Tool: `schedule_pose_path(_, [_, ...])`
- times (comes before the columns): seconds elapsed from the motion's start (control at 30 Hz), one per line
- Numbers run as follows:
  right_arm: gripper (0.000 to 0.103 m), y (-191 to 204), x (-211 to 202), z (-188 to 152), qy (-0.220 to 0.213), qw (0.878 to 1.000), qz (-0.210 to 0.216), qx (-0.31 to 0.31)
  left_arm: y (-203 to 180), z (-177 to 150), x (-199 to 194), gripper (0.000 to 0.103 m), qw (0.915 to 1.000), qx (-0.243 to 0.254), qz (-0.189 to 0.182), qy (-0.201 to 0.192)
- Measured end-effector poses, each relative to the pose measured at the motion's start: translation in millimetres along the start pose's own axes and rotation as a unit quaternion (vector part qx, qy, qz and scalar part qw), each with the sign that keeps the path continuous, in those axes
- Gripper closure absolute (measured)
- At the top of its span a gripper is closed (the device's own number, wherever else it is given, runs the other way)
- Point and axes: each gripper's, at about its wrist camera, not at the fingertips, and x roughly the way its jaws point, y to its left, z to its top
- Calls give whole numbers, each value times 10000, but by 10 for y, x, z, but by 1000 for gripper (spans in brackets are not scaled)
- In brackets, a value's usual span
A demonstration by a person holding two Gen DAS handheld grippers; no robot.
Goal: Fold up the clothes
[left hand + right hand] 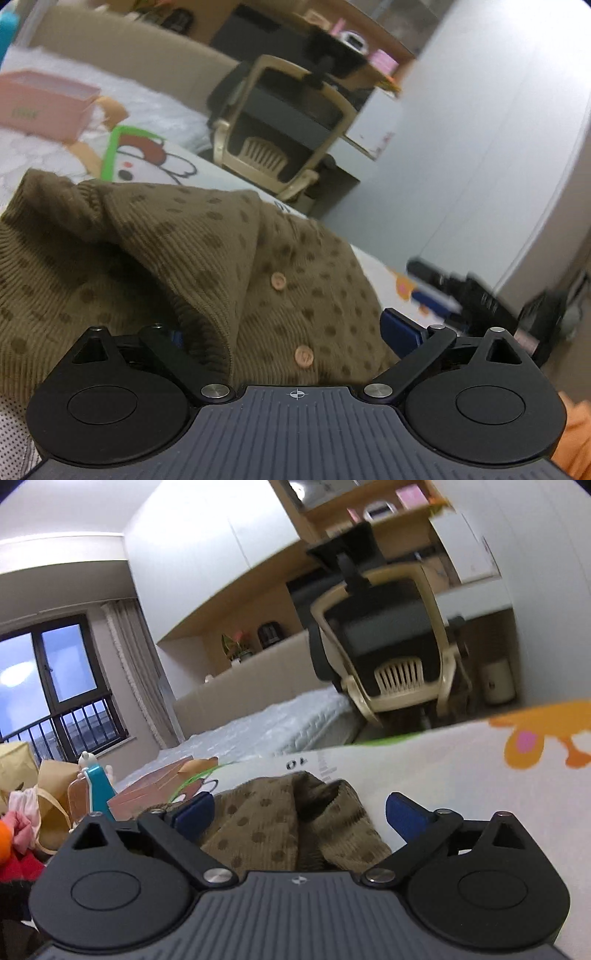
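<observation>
A brown knitted cardigan (155, 251) with darker dots and peach buttons lies bunched on a white cartoon-print mat (155, 162). My left gripper (288, 332) is open around it: a raised fold of the knit hides the left finger, and the blue right finger (399, 328) sits at the garment's edge. Blurred at the right of the left wrist view is the other gripper's black and blue body (461, 295). In the right wrist view, my right gripper (301, 808) is open, its blue fingers (195, 808) straddling a crumpled end of the cardigan (295, 823) on the mat (443, 768).
A beige office chair (388, 638) stands beyond the mat beside a mattress (277, 727). A pink box (44, 107) sits at the mat's far side. Paper bags (51, 794), a teal bottle (98, 790) and a heap of clothes (18, 834) lie left. Orange cloth (576, 435) shows at right.
</observation>
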Motion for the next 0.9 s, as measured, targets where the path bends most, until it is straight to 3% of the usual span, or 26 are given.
schedule_pose_path(0.1, [4, 94, -111, -66, -214, 9996, -146, 124, -66, -23, 38, 4, 9986, 437, 217, 184])
schedule_pose_path(0.23, [4, 314, -246, -166, -389, 9988, -277, 65, -261, -121, -75, 4, 9903, 1234, 440, 455])
schedule_pose_path(0.3, [4, 440, -278, -214, -388, 9987, -329, 86, -279, -156, -165, 4, 9880, 1396, 428, 503])
schedule_pose_path(0.43, [4, 762, -371, -352, -268, 9996, -41, 79, -317, -221, -311, 4, 9850, 1545, 499, 586])
schedule_pose_path(0.57, [0, 806, -242, -329, 215, 9996, 177, -27, -216, -175, -369, 4, 9910, 1134, 493, 519])
schedule_pose_path(0.63, [0, 714, -119, -300, 710, 9970, 250, 187, -150, -87, -367, 4, 9945, 826, 413, 504])
schedule_pose_path(0.73, [0, 750, 20, -241, 1361, 9906, 106, -46, -35, 125, -383, 3, 9978, 249, 94, 602])
schedule_pose_path(0.9, [0, 774, 152, 127, 1696, 9822, 277, -764, 380, 558, -347, 2, 9923, -991, -134, 727])
